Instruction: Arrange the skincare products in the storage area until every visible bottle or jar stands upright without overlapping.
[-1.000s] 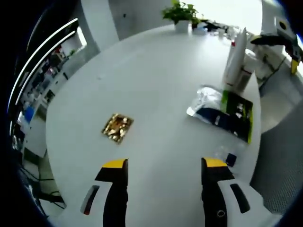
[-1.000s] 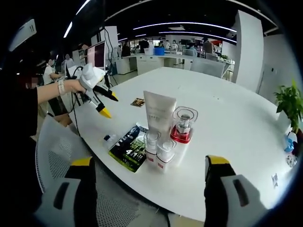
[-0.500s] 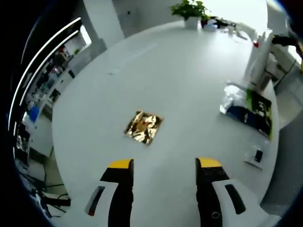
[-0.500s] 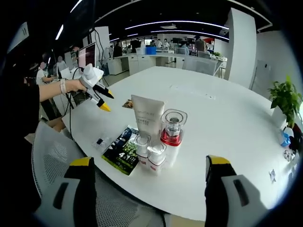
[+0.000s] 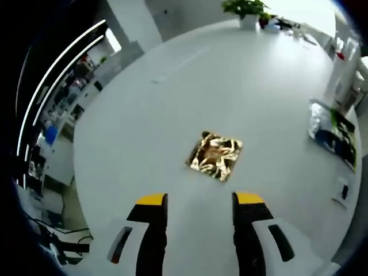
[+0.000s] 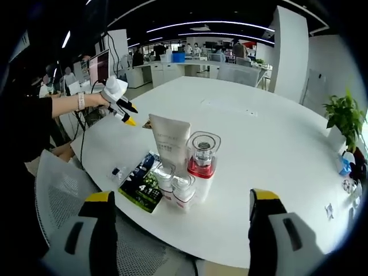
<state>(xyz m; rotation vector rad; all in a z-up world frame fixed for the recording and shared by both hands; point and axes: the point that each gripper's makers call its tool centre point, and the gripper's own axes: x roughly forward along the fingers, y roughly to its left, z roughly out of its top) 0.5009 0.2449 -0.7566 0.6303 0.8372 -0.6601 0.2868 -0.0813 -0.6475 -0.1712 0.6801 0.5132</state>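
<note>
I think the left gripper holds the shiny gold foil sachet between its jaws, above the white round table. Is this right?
Not quite. In the left gripper view the shiny gold foil sachet lies flat on the white round table, ahead of the left gripper. The yellow-tipped jaws stand open with nothing between them; they have not reached the sachet.

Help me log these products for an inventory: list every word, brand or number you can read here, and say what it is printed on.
"4:1": on the dark green flat packet beside the small jars, in the right gripper view.
White tube: faint print, too blurred to read.
Two small jars: labels too small to read.
Gold sachet: pattern, no legible words.
</note>
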